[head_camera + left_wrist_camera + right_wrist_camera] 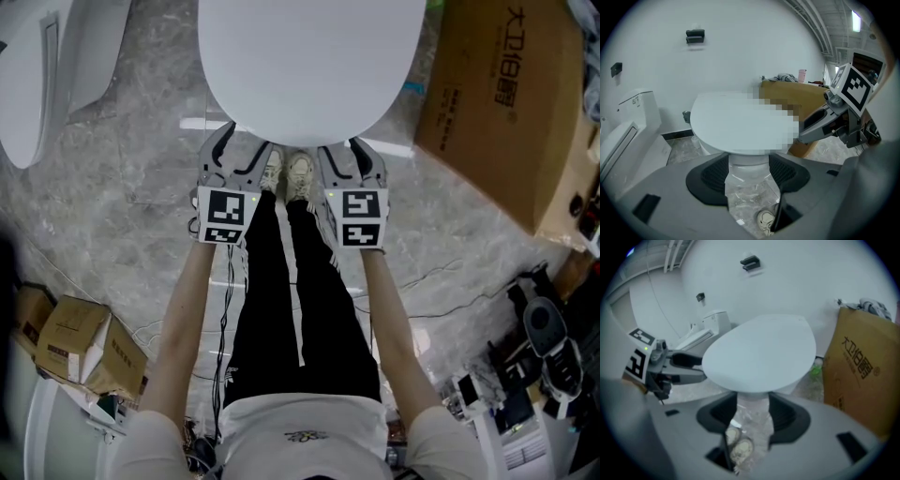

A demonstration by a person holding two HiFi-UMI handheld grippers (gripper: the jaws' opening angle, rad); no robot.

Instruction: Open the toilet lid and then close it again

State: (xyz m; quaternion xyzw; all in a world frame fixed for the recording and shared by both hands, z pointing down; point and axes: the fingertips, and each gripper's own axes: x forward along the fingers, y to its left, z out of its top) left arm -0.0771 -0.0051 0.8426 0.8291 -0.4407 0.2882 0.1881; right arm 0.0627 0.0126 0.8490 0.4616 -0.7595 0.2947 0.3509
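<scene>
Left gripper (748, 172), right gripper (752, 412) jaws apart — toilet lid (309, 56) down.

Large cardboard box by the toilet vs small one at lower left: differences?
The large cardboard box is far bigger than the small cardboard box. The large one shows bold black characters, the small one a white label. Both are brown cardboard.

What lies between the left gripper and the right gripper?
The person's two pale shoes, on the grey marbled floor, lie between the left gripper and the right gripper; the head view shows this.
</scene>
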